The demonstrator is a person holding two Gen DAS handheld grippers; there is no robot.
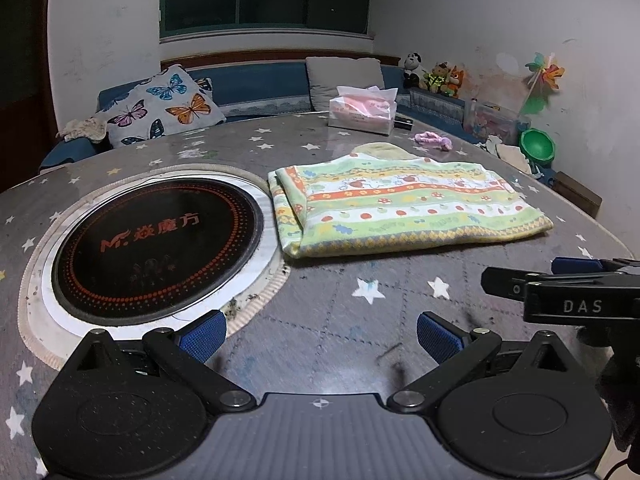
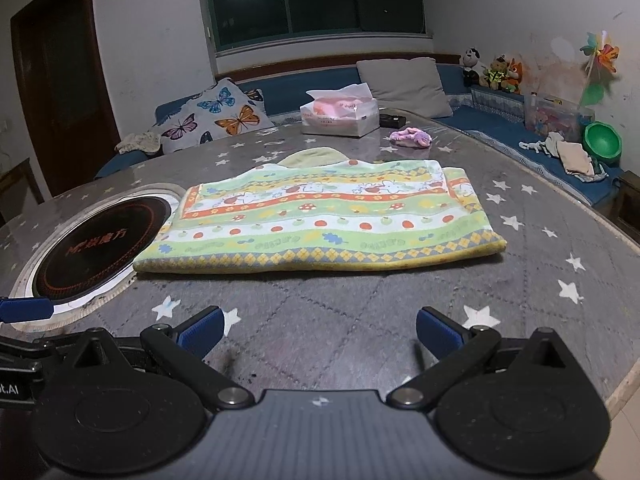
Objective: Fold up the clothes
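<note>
A folded striped garment (image 1: 400, 204) in green, orange and white lies flat on the grey star-patterned table (image 1: 340, 312); it also shows in the right wrist view (image 2: 320, 224). A pale green cloth (image 2: 316, 157) peeks out behind it. My left gripper (image 1: 320, 338) is open and empty, low over the table in front of the garment. My right gripper (image 2: 318, 334) is open and empty, also short of the garment's near edge. The right gripper's body (image 1: 568, 296) shows at the right of the left wrist view.
A round black induction hob (image 1: 156, 248) is set into the table left of the garment. A tissue box (image 1: 360, 114), a small black box (image 2: 392, 121) and a pink scrunchie (image 2: 412, 137) sit at the far side. A blue sofa (image 2: 288, 96) with cushions curves behind.
</note>
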